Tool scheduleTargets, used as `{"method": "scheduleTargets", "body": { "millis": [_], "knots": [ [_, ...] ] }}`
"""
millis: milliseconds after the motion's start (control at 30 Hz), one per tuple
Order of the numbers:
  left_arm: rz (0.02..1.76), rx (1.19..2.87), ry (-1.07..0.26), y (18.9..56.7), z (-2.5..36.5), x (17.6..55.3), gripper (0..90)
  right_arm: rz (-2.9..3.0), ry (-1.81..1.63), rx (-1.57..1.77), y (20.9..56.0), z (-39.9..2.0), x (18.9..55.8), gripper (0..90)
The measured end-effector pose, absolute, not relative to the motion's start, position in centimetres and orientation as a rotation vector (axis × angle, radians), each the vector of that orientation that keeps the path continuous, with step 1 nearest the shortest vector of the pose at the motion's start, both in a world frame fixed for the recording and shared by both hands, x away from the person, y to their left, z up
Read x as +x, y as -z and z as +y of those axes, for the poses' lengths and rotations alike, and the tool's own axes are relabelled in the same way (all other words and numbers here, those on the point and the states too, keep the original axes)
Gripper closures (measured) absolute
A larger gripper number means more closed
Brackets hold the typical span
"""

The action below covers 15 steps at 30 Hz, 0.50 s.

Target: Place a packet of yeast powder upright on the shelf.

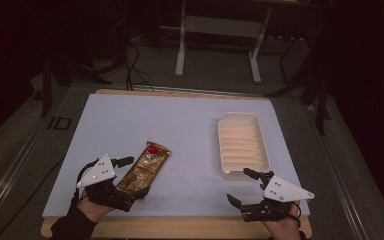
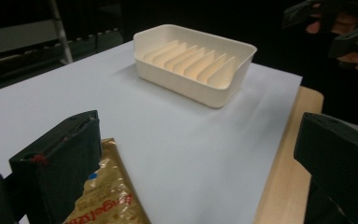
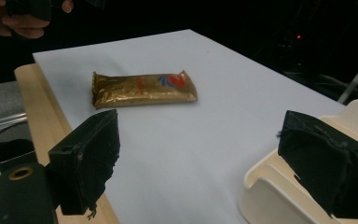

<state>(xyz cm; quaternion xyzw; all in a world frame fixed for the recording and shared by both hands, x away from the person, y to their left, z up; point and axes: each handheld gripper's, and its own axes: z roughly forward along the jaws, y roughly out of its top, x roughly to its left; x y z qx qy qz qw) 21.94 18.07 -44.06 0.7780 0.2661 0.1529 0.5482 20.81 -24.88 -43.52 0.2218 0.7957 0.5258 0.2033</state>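
A table [image 1: 180,227] with a wooden rim is covered by a pale sheet [image 1: 180,130]. A gold snack packet [image 1: 145,168] with red print is laid flat near the sheet's front left corner, its long axis running obliquely from that corner toward the middle. A cream ribbed tray [image 1: 243,145] is set upright close to the sheet's right edge, well apart from the packet. The left gripper [image 1: 130,176] is held at the front left corner with its jaws spread wide; nothing is gripped, and the packet's near end is seen just beside one jaw in the left gripper view [image 2: 107,196]. The right gripper [image 1: 241,186] is held at the front right corner, jaws likewise wide apart and empty, with one jaw just before the tray's near wall [image 3: 270,196]. Each gripper is carried by a hand [image 1: 92,209] entering over the front edge.
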Motion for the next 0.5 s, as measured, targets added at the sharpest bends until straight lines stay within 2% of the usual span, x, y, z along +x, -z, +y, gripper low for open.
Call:
{"method": "scheduleTargets", "body": {
  "millis": [500],
  "knots": [
    [0.666,1.876,-0.369,42.8,16.4,25.4,2.9,2.216,-1.489,0.617,43.7,-24.8,20.8,12.3]
  ]
}}
